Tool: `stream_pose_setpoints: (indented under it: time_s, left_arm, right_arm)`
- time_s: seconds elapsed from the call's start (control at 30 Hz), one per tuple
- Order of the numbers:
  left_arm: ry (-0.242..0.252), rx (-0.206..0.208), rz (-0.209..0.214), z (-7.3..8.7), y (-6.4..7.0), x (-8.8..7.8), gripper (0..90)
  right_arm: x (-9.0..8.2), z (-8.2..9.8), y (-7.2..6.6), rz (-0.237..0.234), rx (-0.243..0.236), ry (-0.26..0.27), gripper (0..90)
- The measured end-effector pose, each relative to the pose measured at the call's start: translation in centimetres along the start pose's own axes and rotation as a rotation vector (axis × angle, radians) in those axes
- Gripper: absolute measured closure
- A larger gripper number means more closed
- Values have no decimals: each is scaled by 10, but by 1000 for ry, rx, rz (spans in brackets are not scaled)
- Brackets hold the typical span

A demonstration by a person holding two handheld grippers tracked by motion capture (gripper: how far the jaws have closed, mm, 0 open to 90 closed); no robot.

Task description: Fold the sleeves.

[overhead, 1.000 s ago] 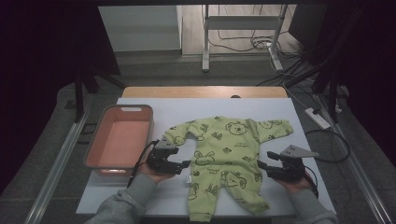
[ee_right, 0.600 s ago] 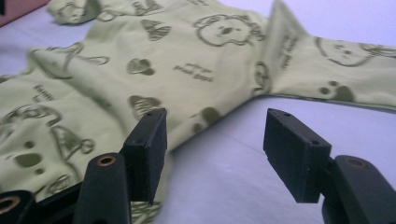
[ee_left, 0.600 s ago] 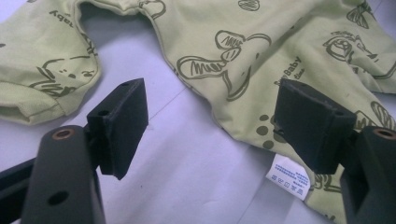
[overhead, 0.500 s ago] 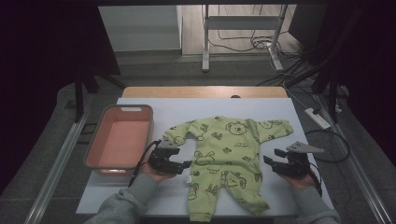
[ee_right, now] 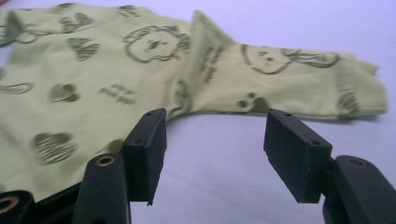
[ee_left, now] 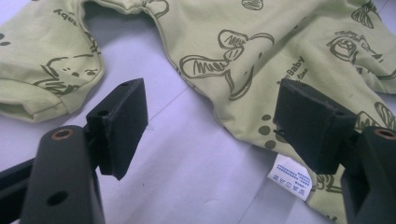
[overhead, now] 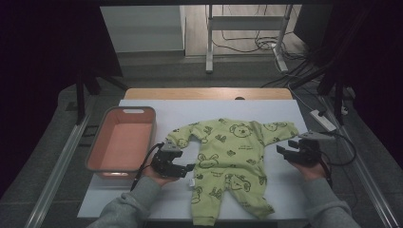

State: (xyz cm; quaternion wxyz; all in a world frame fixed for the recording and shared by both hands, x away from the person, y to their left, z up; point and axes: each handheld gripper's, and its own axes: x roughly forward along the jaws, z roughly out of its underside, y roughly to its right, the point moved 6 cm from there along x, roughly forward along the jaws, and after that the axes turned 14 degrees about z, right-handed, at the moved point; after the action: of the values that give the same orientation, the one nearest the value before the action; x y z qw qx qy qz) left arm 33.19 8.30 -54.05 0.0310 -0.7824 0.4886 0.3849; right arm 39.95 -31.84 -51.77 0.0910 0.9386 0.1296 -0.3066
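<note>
A light green baby romper (overhead: 233,161) with dark animal prints lies spread flat on the white sheet (overhead: 190,114), legs toward me. My left gripper (overhead: 186,164) rests at the romper's left side, just below its left sleeve, jaws open. In the left gripper view the open gripper (ee_left: 210,116) has bare sheet between its jaws, with the romper's edge and white care label (ee_left: 289,176) by the right jaw. My right gripper (overhead: 285,148) is open beside the romper's right edge, under the right sleeve (ee_right: 299,84). The right gripper (ee_right: 215,140) has nothing between its jaws.
A pink plastic tub (overhead: 122,142) stands on the left of the sheet, close to my left hand. The wooden table edge (overhead: 204,93) runs along the far side. A power strip (overhead: 323,119) and cables lie off the table's right edge.
My right gripper has moved away from me along the romper's right side, up toward the right sleeve. The left gripper and the romper have stayed where they were.
</note>
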Motion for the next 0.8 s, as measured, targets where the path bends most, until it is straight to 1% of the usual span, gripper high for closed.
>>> stream_pose_setpoints:
  time_s: [0.03,0.07,0.23,0.3,0.37,0.43,0.47,0.53,0.6,0.67,0.7,0.8]
  left_arm:
    - [-2,0,3,0,0,1,260]
    - [1,-2,4,0,0,1,260]
    - [-1,-1,8,0,-1,2,259]
    - [-5,0,8,0,-1,2,258]
    - [-6,-1,9,1,-1,2,257]
    - [-7,1,9,1,0,2,256]
    - [-8,2,9,1,0,2,256]
    - [-12,4,8,2,0,1,256]
    - [-11,3,7,2,1,1,256]
    - [-11,3,6,3,0,1,255]
    - [-10,1,6,3,1,1,256]
    - [-12,2,6,4,0,0,255]
  right_arm:
    - [0,0,0,0,0,0,398]
    - [9,-4,9,7,10,-14,397]
    - [26,-11,21,21,6,-43,393]
    - [35,-14,28,42,6,-62,391]
    - [44,-18,34,53,16,-74,391]
    - [54,-23,42,82,12,-92,388]
    - [59,-25,46,88,27,-99,387]
    - [67,-29,57,118,41,-112,388]
    - [75,-33,69,128,88,-128,388]
    - [81,-34,77,143,105,-137,389]
    - [83,-33,80,149,119,-154,389]
    - [91,-29,86,162,133,-180,400]
